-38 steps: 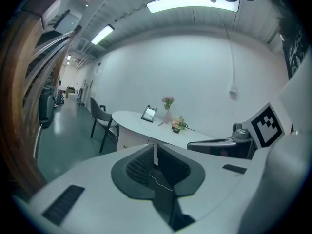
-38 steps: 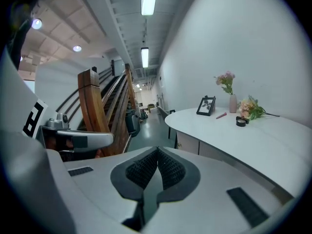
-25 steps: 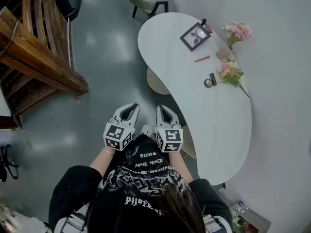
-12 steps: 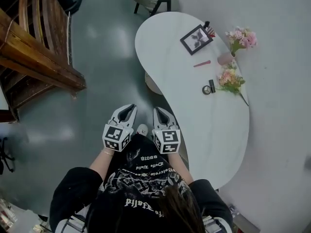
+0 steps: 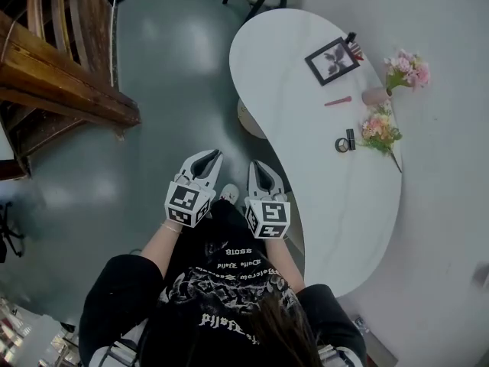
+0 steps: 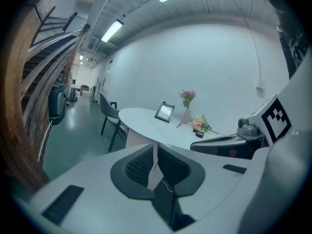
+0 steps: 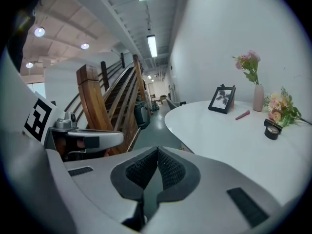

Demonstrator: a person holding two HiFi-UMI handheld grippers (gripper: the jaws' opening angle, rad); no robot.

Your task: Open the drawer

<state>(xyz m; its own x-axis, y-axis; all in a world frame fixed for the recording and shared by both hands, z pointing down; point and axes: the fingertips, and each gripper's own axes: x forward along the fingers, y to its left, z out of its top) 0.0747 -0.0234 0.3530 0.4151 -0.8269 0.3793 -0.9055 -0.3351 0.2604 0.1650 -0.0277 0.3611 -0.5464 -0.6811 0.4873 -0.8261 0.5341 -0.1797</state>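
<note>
Desk: white and curved (image 5: pixel 306 98), set against a white wall; a frame (image 5: pixel 333 60), flowers (image 5: pixel 409 67) and small items are carried along its wall side.
Room: grey-green floor (image 5: pixel 176 82); wooden stairs (image 5: pixel 61 75) at the left.
Left tongs (image 5: pixel 208 159): clenched, empty, held over the floor.
Right tongs (image 5: pixel 260 168): clenched, empty, just beside the desk edge.
Drawer: not made out in any view.
Gripper views only: ceiling lights (image 7: pixel 152 45).

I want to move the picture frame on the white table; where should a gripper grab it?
Probably take the picture frame by its top edge, from above, one jaw in front and one behind. It stands propped up on the white table, so that thin edge is free while the bottom rests on the tabletop.
</note>
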